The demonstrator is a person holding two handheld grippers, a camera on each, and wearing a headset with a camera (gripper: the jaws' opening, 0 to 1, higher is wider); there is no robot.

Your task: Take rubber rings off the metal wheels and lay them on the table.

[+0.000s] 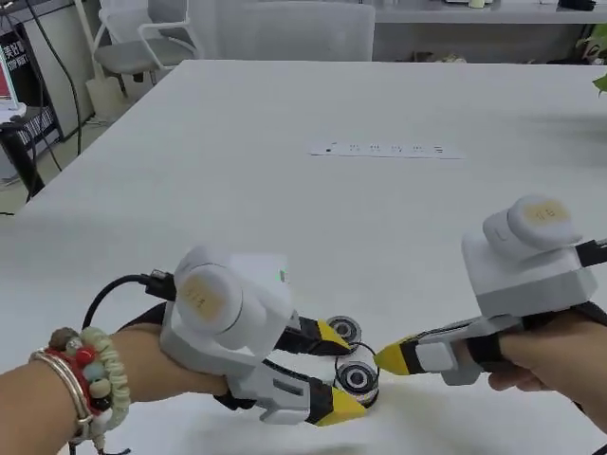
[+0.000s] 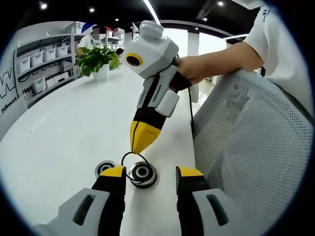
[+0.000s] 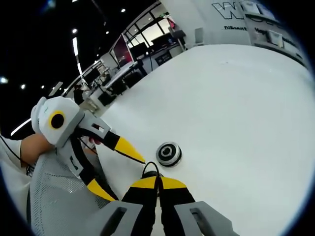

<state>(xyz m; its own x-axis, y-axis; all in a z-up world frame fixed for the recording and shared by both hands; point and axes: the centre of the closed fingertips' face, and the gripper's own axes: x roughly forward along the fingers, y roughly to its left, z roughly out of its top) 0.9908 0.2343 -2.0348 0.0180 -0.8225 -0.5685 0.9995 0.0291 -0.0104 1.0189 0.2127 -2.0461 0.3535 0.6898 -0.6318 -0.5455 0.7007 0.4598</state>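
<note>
Your right hand-held gripper (image 3: 158, 181) is closed on the rubber ring (image 2: 129, 156), stretched just beside the near metal wheel (image 2: 142, 174) on the surface (image 1: 285, 190). Your left hand-held gripper (image 2: 151, 173) straddles that wheel, jaws apart; unclamped, the wheel may drag along, or the ring snap back.

L hand-held gripper (image 1: 342, 370) & R hand-held gripper (image 1: 388, 357): pale grey bodies, black jaws w/ yellow pointed tips. Black cable (image 1: 112, 292) runs off L unit's near end. L wrist: stacked bead bracelets (image 1: 83, 372), red/green/brown. White short sleeve (image 2: 275, 44).
</note>
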